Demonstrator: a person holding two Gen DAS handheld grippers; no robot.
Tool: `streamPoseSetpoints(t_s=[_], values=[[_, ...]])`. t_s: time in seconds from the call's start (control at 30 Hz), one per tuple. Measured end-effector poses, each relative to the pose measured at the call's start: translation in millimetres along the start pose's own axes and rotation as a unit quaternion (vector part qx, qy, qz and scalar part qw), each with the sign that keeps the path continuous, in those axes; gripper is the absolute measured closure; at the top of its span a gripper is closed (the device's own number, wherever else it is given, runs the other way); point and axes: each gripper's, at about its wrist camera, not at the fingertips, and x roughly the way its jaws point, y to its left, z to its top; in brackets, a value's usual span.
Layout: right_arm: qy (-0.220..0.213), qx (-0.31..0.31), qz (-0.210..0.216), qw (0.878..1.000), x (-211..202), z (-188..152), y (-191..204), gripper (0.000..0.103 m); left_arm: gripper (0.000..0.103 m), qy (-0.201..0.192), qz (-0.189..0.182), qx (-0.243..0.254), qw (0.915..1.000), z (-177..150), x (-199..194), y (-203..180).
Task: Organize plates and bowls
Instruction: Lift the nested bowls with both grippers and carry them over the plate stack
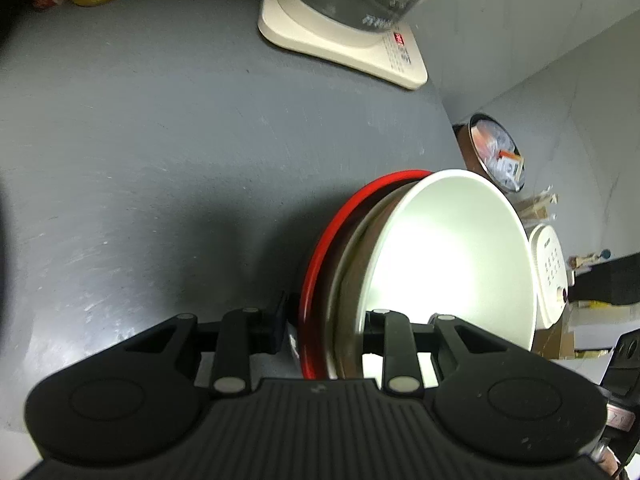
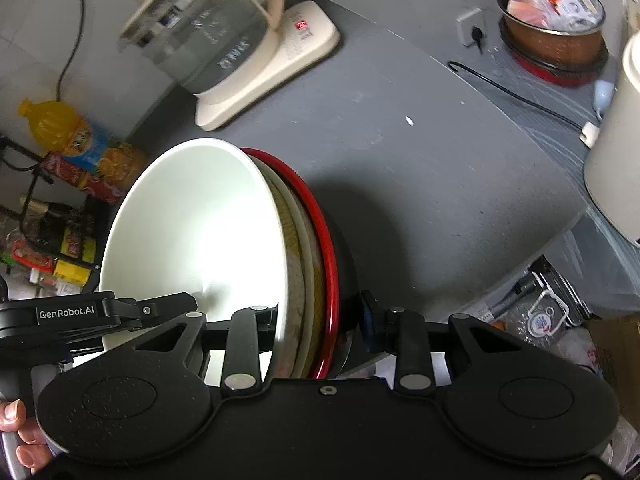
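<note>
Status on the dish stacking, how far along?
Done: white bowl, cream plate and red-rimmed dish are nested into one stack. In hand: left tool and right tool both clamp the stack's edges. Left: setting it down; no destination is visible.

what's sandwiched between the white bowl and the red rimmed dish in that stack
A beige, brownish dish sits between the white bowl and the red-rimmed dish, seen in both wrist views.
</note>
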Motion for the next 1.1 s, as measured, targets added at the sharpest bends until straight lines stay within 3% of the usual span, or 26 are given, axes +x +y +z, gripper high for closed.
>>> streamPoseSetpoints(t_s=[0.47,0.7,1.1], values=[[-0.001,-0.064,0.065,0.996,-17.6,2.0,46.7,0.072,0.075,-0.064,0.029,-0.063,0.9955,-25.3,-68.5,25.0],[0.005,-0.097,0.076,0.992,-8.9,3.2,83.8,0.072,0.075,-0.09,0.035,-0.087,0.9915,-29.9,-93.5,43.8],[0.015,-0.128,0.083,0.988,19.0,-17.8,166.6,0.072,0.075,-0.113,0.022,-0.125,0.9854,-23.3,-135.6,120.2]])
